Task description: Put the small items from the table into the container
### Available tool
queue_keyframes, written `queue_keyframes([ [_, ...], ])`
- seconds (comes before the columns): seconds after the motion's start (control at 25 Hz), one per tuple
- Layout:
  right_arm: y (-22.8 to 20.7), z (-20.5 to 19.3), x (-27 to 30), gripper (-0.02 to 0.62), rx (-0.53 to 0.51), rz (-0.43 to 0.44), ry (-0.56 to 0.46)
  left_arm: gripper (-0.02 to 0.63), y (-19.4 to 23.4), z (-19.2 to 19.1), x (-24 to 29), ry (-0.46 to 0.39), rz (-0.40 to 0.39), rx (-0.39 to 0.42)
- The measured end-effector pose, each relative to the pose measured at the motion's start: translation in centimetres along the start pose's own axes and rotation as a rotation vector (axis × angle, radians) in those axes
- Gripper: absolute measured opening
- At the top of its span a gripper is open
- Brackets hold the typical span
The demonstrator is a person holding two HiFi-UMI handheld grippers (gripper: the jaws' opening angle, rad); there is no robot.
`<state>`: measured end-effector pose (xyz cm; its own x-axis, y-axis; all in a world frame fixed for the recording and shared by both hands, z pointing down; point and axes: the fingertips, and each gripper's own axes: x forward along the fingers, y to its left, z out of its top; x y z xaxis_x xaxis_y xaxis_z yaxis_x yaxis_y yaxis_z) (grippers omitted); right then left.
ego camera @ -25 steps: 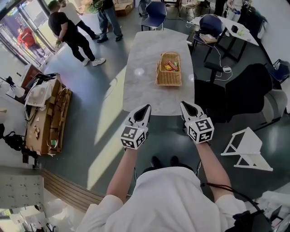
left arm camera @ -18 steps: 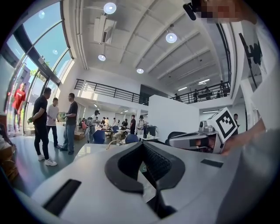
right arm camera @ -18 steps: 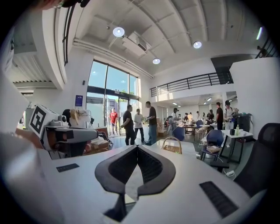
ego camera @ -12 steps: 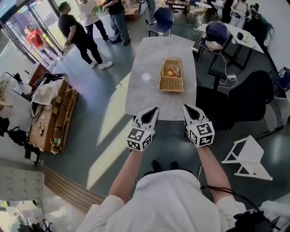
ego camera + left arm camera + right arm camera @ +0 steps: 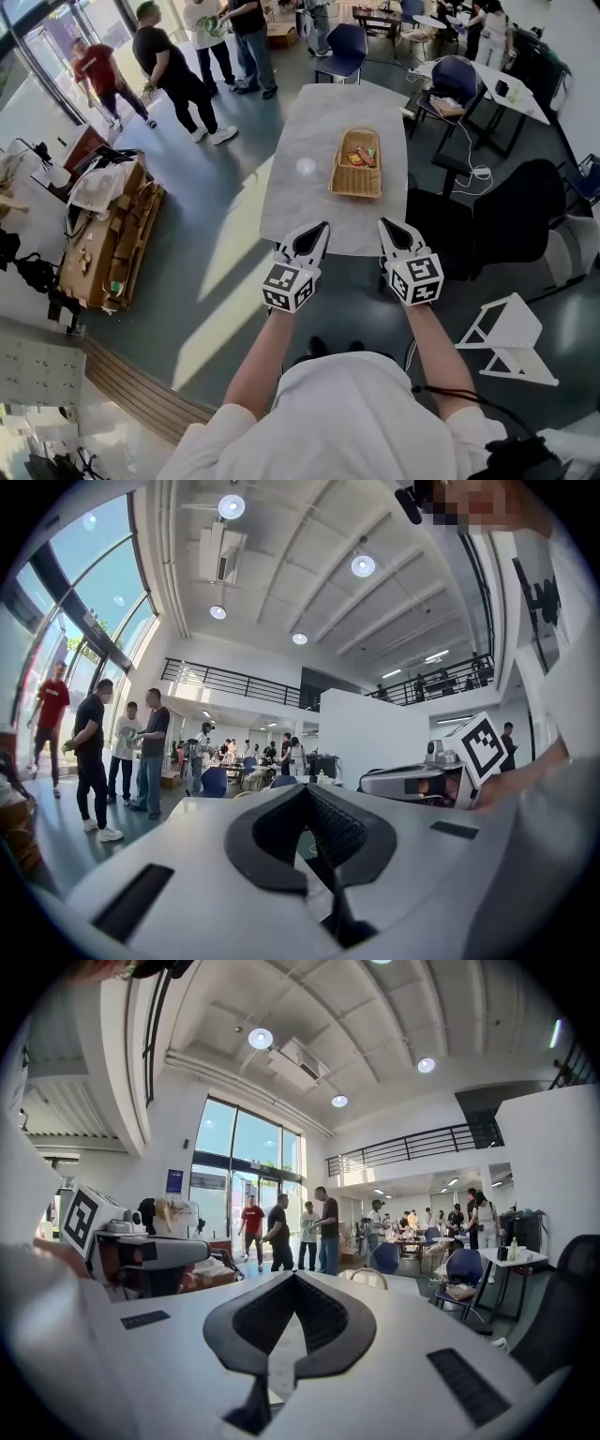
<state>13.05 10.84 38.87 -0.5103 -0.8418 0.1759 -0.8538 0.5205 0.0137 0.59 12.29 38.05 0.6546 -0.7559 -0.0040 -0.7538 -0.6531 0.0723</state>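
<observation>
Left tool (image 5: 317, 231) and right tool (image 5: 386, 225), pressed together and empty, have risen slightly at centre frame by the bench (image 5: 300, 202); small items (image 5: 360, 156) lie in the basket (image 5: 357, 183), so the task seems done.

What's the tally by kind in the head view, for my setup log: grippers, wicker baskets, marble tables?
grippers: 2, the left gripper and the right gripper
wicker basket: 1
marble table: 1
Total: 4

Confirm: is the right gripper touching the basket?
Apart. The head view shows the right gripper by the near edge of the table, while the basket sits further up, with bare tabletop between them.
</observation>
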Motion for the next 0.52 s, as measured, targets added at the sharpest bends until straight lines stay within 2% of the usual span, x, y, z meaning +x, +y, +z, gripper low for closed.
queue_keyframes([
  [0.52, 0.18, -0.35, 0.52, 0.012, 0.005, 0.0, 0.005, 0.006, 0.51, -0.53, 0.08, 0.005, -0.004, -0.005],
])
